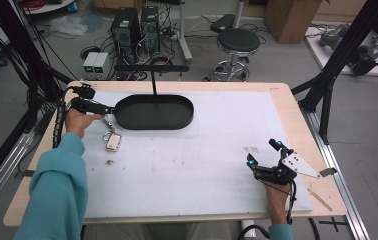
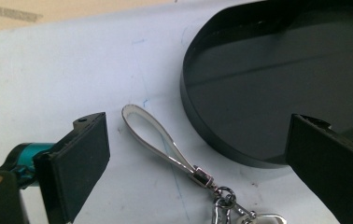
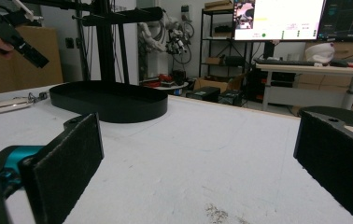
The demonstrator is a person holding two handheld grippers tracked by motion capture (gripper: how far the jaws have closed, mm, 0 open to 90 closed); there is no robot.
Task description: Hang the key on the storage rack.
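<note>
You work at a pale wooden counter (image 1: 287, 107) covered by a white mat (image 1: 202, 160), over a grey floor (image 1: 367, 130). Beyond it you have a black stool (image 1: 237, 42), two computer towers (image 1: 137, 25) amid tangled cables, and cardboard boxes (image 1: 289, 17). Black frame struts (image 1: 342, 55) flank you. Across the room stand a desk (image 3: 314, 70), two lit monitors (image 3: 277, 18) and shelving (image 3: 216, 42).

No legible text, label, brand or number on anything in view.
</note>
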